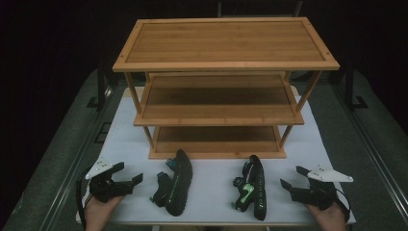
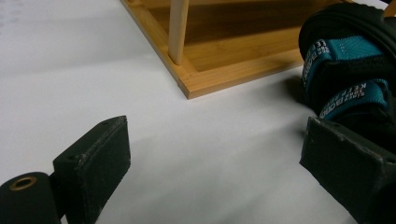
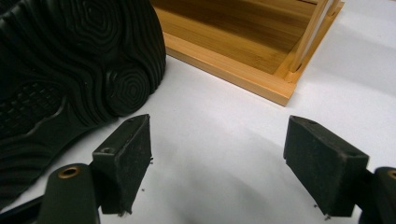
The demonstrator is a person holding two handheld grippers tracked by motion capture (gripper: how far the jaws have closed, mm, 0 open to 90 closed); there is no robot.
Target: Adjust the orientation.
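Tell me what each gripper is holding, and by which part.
Nothing. The left gripper and right gripper are open and empty, each beside a black strapped sandal.

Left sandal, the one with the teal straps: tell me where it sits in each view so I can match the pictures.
High view: left sandal lies on its side, lower centre-left, just right of the left gripper.
Left gripper view: upper right edge, teal straps facing the camera.
Right gripper view: I cannot place it; the sole there looks like the other sandal's.
Shared landmark: wooden rack's bottom shelf.
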